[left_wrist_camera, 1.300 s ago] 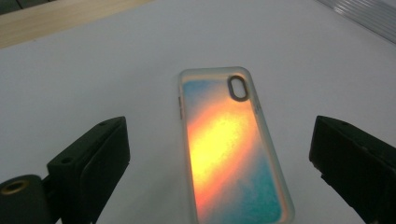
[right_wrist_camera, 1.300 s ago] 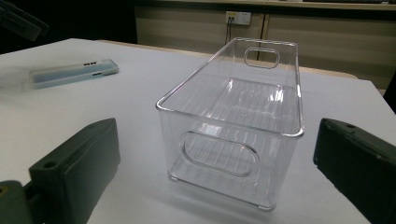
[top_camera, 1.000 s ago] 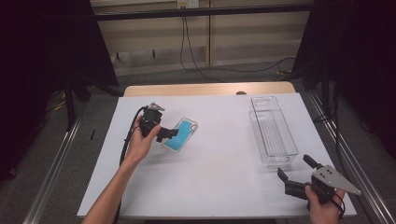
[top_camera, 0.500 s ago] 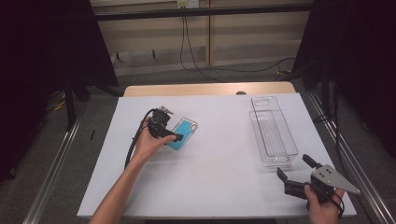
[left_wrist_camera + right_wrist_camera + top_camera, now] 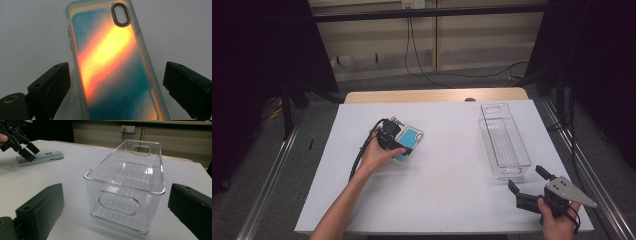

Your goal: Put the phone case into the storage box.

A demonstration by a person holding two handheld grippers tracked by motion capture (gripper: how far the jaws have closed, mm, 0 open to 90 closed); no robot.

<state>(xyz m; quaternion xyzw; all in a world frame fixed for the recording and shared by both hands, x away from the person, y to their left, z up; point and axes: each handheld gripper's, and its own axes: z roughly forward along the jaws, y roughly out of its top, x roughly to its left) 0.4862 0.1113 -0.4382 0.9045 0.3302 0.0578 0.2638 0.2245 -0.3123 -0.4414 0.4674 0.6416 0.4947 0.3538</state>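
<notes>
A phone case (image 5: 408,141) with a blue and orange back (image 5: 112,65) lies flat on the white table, left of centre. My left gripper (image 5: 399,145) hovers right over it, open, one jaw on each side of the case and neither touching it. The case (image 5: 40,158) and the left gripper (image 5: 22,145) also appear far off in the right gripper view. My right gripper (image 5: 528,186) is open near the table's front right corner, facing the short end of a clear plastic bin (image 5: 504,141), (image 5: 127,182), which is empty.
The white table (image 5: 447,185) has a wooden strip along its far edge. Metal rails run along both sides on the floor. A cable trails from the left gripper along the person's forearm (image 5: 347,200).
The left gripper has moved forward and down over the phone case, its jaws now straddling it. The right gripper has stayed in place.
</notes>
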